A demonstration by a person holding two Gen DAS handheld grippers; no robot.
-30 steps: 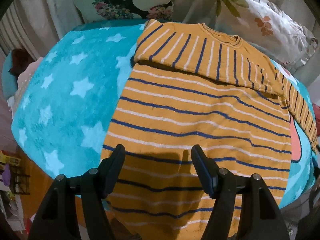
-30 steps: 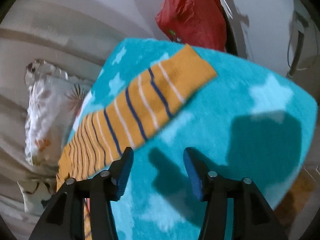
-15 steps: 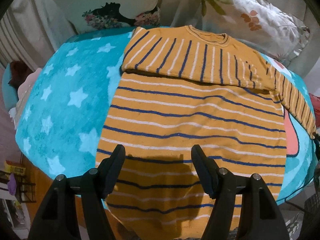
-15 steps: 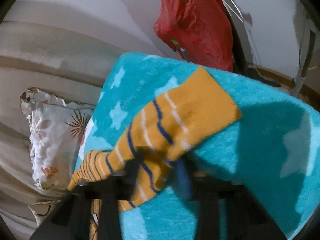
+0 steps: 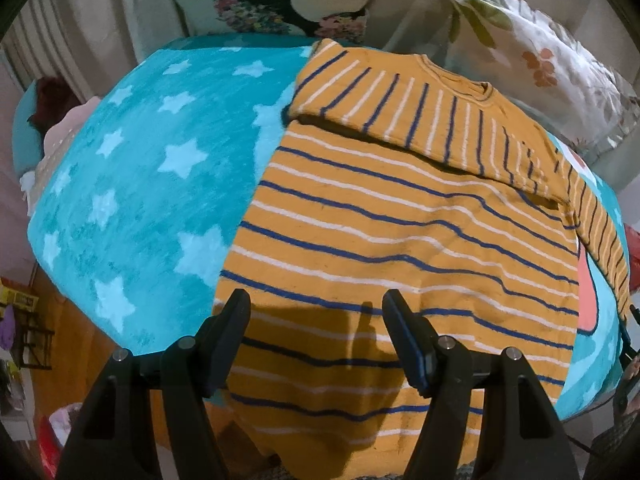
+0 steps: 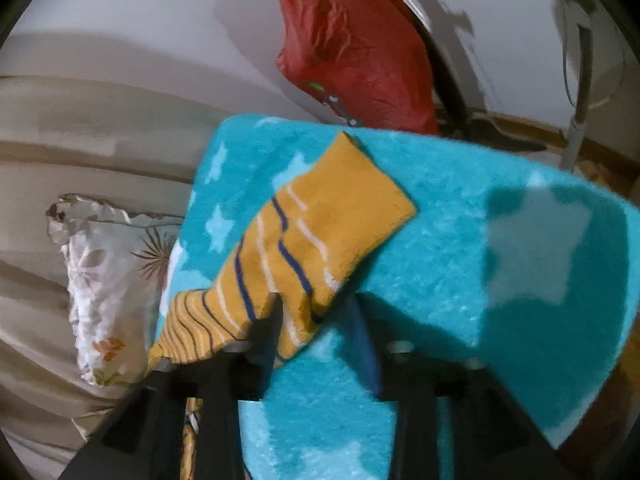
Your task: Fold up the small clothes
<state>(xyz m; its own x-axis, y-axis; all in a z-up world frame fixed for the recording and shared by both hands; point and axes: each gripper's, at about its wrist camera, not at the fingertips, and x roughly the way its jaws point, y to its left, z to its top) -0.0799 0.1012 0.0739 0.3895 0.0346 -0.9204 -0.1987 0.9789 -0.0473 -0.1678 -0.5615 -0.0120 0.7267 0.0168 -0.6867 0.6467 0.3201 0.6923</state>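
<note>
On the star-patterned blanket (image 5: 132,184) lies one striped sweater (image 5: 400,240), spread flat: one sleeve (image 5: 400,108) already folded across the chest, the other sleeve (image 6: 320,240) still outstretched. Left gripper (image 5: 316,320) hovers with jaws wide, empty. Right gripper (image 6: 316,320), jaws just reopening, straddles that sleeve's edge without pinching. Two pillows behind.

Left wrist view: steeply down over sweater (image 5: 400,220) body. Right wrist view: close, slanting at its sleeve (image 6: 320,248). Shared: sweater, star blanket (image 5: 140,184).
</note>
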